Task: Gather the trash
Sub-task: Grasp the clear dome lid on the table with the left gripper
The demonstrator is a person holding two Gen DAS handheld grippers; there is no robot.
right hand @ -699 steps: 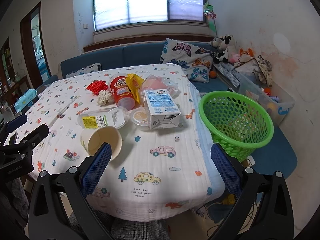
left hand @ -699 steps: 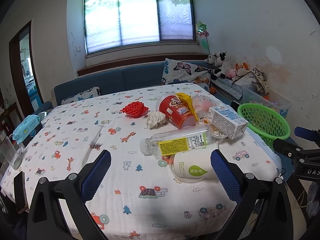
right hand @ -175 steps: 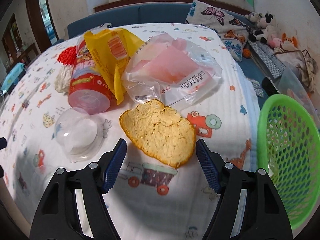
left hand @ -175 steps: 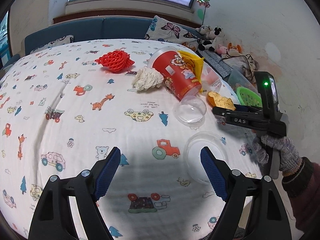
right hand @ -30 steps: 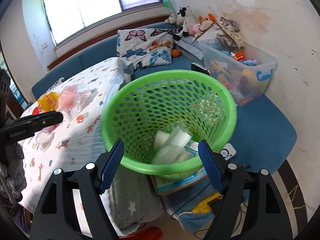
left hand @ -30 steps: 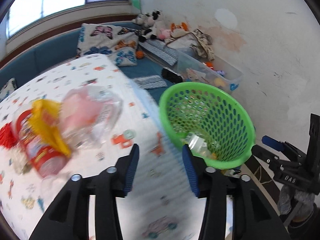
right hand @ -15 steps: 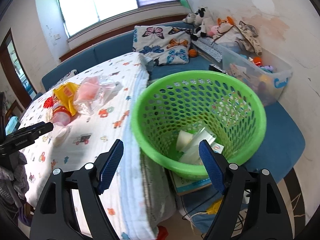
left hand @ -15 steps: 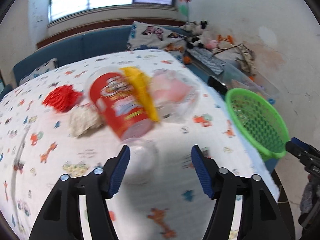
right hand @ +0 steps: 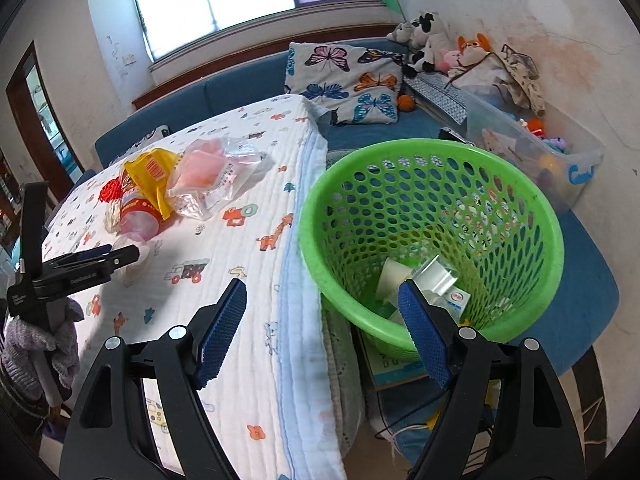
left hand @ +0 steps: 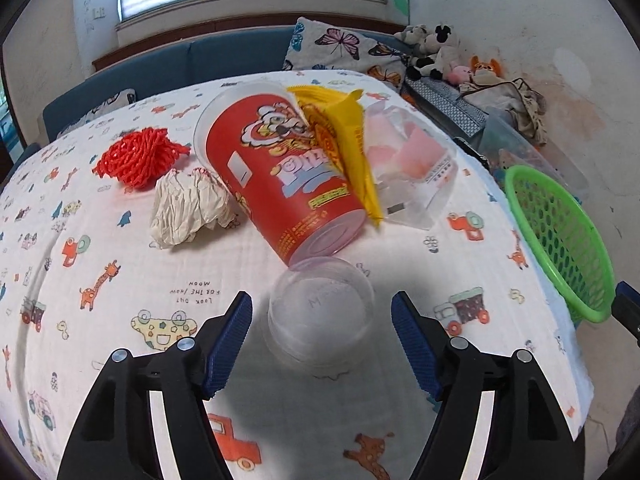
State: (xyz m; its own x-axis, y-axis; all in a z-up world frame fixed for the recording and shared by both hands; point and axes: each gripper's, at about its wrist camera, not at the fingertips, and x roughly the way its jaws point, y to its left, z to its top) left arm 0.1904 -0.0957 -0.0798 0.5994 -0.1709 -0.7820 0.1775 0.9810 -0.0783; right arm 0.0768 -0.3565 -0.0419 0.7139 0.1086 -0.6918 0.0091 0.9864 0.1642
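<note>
My left gripper is open, its fingers on either side of a clear plastic lid lying on the table. Behind the lid lie a red snack cup, a yellow wrapper, a clear bag with pink contents, a crumpled white paper and a red net. My right gripper is open and empty above the table's right edge, beside the green basket. The basket holds a carton, a cup and clear plastic pieces.
The table has a white cartoon-print cloth. The basket stands off its right edge, on a blue sofa seat. A butterfly pillow, plush toys and a clear storage box lie behind.
My left gripper has swung from the basket back over the table and come down around the clear lid. My right gripper has pulled back from over the basket toward the table edge.
</note>
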